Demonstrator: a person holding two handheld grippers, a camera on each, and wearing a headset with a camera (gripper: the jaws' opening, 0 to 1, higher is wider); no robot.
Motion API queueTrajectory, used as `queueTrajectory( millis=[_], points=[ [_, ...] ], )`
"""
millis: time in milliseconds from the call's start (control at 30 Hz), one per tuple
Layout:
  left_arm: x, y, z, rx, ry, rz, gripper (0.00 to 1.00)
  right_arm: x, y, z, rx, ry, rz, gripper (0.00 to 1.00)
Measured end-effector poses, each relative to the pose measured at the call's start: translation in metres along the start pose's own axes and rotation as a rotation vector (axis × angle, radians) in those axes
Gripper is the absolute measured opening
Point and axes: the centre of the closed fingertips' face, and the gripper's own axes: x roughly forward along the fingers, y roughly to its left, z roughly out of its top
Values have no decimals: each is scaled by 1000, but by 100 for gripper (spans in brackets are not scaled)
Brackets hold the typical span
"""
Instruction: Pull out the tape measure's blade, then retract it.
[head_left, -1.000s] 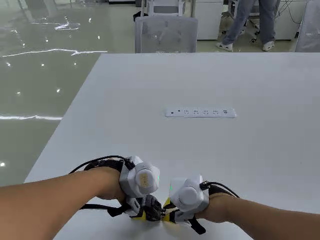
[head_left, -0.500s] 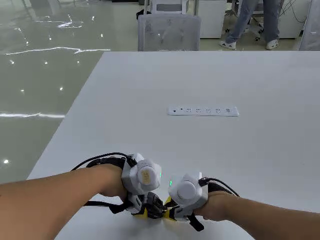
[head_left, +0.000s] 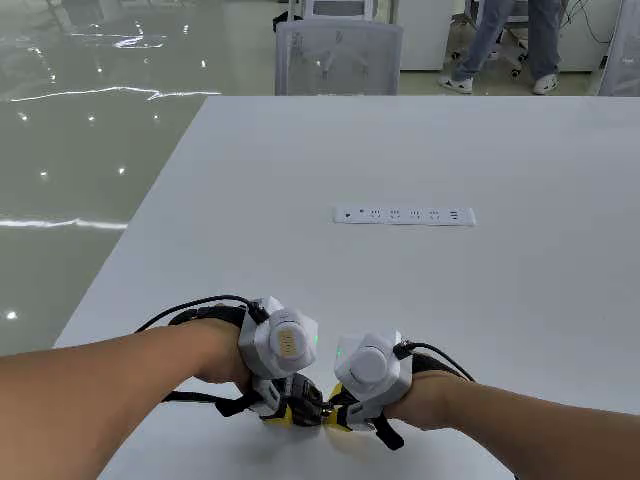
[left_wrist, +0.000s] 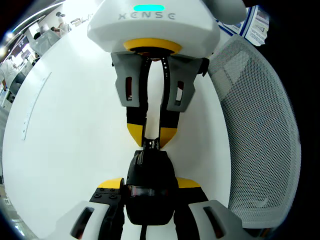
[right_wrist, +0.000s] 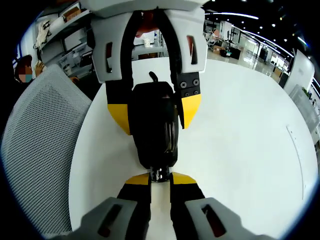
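The tape measure (left_wrist: 150, 202) lies at the table's (head_left: 400, 150) near edge. My left gripper (left_wrist: 149, 183) clamps its black case to anchor it. My right gripper (right_wrist: 160, 178) is pinched closed on the blade hook (right_wrist: 159, 173) at the case mouth, placed for an outward pull. Blade not yet extended.

White table (head_left: 300, 160), power strip (head_left: 404, 215), chair (head_left: 337, 58)

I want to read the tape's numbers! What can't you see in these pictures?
Blade numbers: hidden inside the tape measure's case, both gripper views.
The blade tip: right gripper view, mostly covered by the right gripper pinching it.
Tape measure's sides: left gripper view, covered by the left gripper clamping them.
Tape measure's top: head view, hidden under both grippers.
Labels on the power strip: head view, too small.
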Motion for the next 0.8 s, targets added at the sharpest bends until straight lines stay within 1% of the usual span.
queueTrajectory(
  millis=[100,267,633,800],
  points=[
    [0,1,0,-4,-11,4,35,-4,-1,-5,-1,11,1,12],
    [0,1,0,-7,-13,3,35,-9,-3,-12,9,22,2,12],
    [0,1,0,-12,-17,2,35,-12,-2,-16,10,29,3,12],
    [1,1,0,-9,-12,4,35,-12,-3,-18,10,32,4,12]
  ],
)
